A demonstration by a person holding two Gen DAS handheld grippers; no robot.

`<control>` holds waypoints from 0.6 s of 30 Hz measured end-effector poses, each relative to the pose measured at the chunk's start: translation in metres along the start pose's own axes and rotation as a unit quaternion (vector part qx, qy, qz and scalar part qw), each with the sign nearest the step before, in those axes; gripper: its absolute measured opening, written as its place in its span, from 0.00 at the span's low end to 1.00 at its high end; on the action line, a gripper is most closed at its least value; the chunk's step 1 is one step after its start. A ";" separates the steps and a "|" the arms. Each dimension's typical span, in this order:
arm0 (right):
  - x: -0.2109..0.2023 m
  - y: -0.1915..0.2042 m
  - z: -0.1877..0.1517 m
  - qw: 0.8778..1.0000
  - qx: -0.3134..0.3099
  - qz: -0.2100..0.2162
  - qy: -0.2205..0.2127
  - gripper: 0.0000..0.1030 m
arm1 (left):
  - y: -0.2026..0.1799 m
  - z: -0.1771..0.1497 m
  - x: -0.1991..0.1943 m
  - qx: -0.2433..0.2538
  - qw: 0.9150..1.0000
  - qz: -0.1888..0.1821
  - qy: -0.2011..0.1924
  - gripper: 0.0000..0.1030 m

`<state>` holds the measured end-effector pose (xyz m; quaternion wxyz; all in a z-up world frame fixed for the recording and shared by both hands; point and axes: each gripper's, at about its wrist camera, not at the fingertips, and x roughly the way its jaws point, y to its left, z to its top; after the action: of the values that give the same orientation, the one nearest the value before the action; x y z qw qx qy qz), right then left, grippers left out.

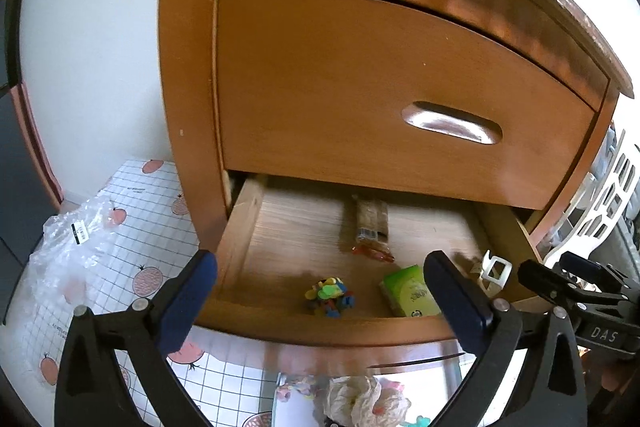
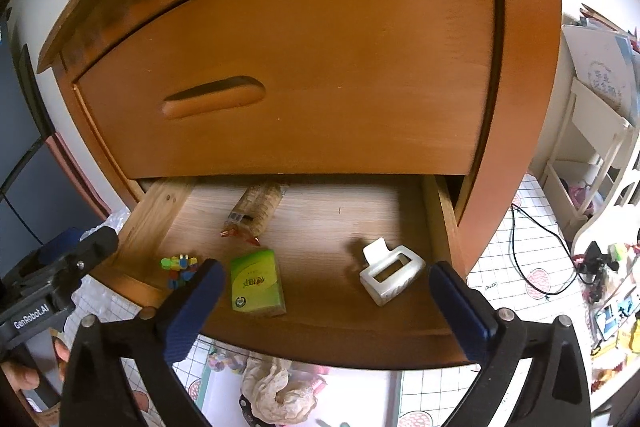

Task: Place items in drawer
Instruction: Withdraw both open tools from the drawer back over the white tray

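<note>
My right gripper (image 2: 322, 303) and left gripper (image 1: 320, 303) gape wide, empty, over the open drawer (image 2: 320, 339). Dropping carelessly, I might knock the white clip (image 2: 390, 273).

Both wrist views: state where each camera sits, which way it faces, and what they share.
Left wrist: on the left tongs, facing the open wooden bottom drawer from its left; the right tongs show.
Right wrist: on the right tongs, facing the drawer from its right; the left tongs and a hand show.
Shared: green tissue packet, white hair claw clip, colourful toy pile, wrapped snack bar.
</note>
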<state>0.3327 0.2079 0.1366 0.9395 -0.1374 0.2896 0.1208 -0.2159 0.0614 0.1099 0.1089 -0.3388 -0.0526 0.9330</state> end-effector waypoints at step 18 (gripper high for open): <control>-0.045 0.017 -0.018 0.996 -0.063 0.049 -0.044 1.00 | 0.005 -0.013 -0.044 0.000 0.999 -0.002 -0.034 1.00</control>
<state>0.2819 0.2111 0.1455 0.9338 -0.1770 0.2457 0.1905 -0.1754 0.0461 0.1266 0.1093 -0.3069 -0.0572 0.9437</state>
